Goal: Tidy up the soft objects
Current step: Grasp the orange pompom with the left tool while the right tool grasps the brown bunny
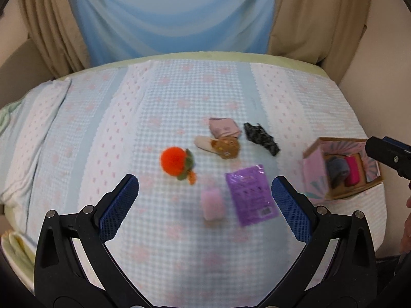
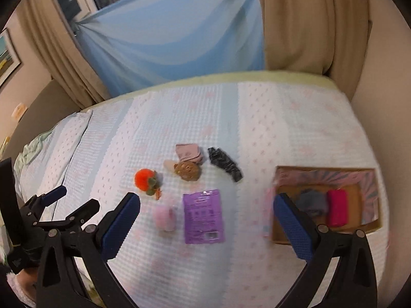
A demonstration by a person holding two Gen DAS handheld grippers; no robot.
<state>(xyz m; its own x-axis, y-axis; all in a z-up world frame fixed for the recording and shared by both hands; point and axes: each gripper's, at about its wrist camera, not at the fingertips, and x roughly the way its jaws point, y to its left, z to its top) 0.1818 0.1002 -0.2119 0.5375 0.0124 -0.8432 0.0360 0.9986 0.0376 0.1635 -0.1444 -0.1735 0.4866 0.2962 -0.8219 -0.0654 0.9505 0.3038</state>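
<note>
Soft things lie on the bed: an orange pompom toy (image 1: 177,163) (image 2: 146,178), a brown plush (image 1: 227,147) (image 2: 187,170) lying on a cream piece, a folded pink cloth (image 1: 224,127) (image 2: 188,152), a black scrunchie (image 1: 260,138) (image 2: 224,164), a pink fluffy roll (image 1: 212,204) (image 2: 165,217) and a purple packet (image 1: 250,195) (image 2: 203,217). A cardboard box (image 1: 316,177) (image 2: 370,225) at the right holds a grey item (image 2: 312,201) and a magenta one (image 2: 337,206). My left gripper (image 1: 205,195) (image 2: 69,200) is open and empty above the bed. My right gripper (image 2: 206,209) is open and empty; part of it shows in the left wrist view (image 1: 390,154) above the box.
The bed cover (image 1: 179,97) (image 2: 282,118) is light blue and white with pink spots. A blue sheet (image 1: 174,12) and beige curtains (image 1: 51,25) hang behind the bed. A wall is at the right, and a framed picture (image 2: 6,56) hangs at the left.
</note>
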